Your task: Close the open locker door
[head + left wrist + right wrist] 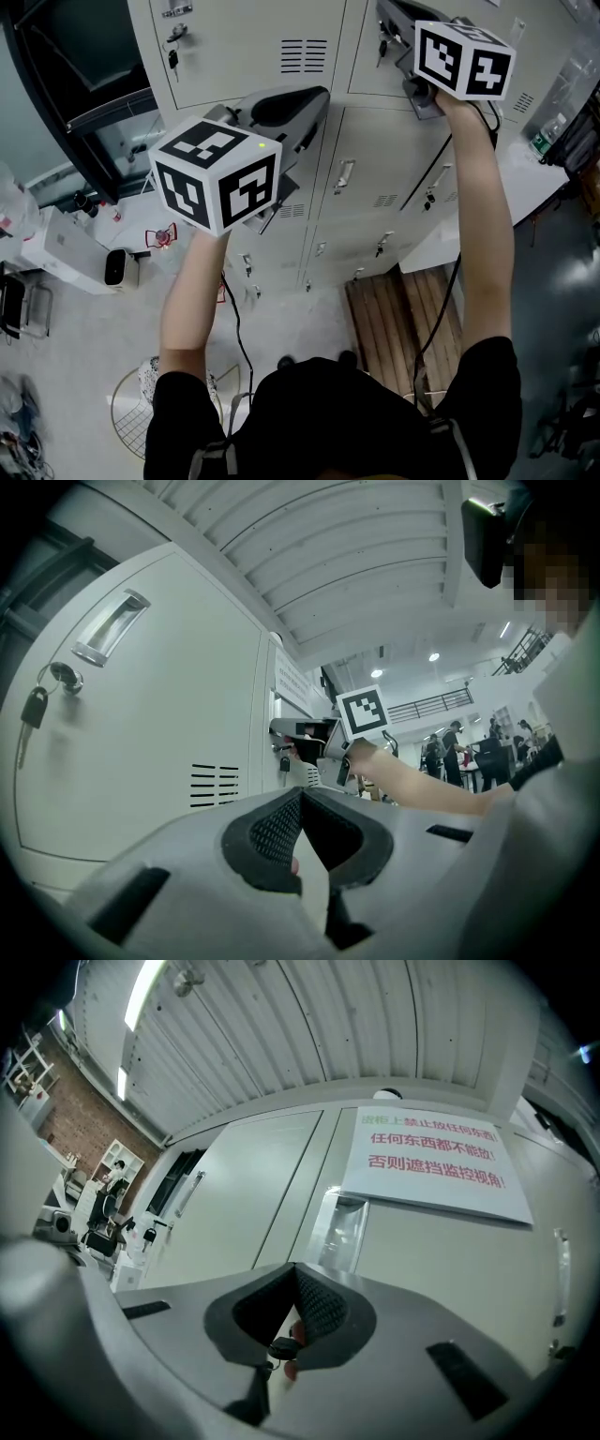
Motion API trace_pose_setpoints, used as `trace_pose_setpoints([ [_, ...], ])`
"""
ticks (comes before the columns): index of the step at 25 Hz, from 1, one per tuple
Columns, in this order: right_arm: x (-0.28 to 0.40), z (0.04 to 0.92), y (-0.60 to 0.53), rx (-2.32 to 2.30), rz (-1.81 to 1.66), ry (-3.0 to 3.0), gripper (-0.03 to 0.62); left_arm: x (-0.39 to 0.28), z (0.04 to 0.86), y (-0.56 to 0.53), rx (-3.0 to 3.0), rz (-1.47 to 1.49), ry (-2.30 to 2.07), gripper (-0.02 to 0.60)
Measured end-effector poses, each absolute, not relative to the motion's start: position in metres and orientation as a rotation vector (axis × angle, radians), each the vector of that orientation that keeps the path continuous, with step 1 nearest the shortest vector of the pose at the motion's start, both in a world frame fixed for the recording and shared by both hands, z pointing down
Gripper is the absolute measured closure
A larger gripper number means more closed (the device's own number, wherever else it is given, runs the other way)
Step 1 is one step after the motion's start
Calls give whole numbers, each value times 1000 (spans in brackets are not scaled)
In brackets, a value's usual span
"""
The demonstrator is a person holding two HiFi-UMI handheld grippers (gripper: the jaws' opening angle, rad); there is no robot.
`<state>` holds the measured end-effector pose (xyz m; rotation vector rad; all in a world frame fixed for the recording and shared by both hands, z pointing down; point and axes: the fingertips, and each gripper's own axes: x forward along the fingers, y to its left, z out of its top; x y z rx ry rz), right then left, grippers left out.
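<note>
Right hand-held gripper (293,1274), jaws together, faces the locker door (431,1279).
The door stands upright straight ahead of its tips, in the top row of lockers (309,216) — the left hand-held gripper (300,794), also closed, hangs farther off.

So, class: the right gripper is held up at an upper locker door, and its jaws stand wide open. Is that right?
Not quite. The right gripper is up at the upper locker door, but its jaws are closed together, not wide open. The right gripper view shows them meeting at the tips. A small dark key shows in the gap beneath them; whether it is pinched cannot be told.
</note>
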<state>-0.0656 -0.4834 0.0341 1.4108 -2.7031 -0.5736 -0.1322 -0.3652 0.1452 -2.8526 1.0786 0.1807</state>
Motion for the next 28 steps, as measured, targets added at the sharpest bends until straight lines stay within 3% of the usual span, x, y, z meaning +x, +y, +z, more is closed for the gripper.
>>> trace_pose_setpoints([
  [28, -63, 35, -487, 1493, -544, -2704, 589, -152, 151, -356, -2866, 188, 1081, 565],
])
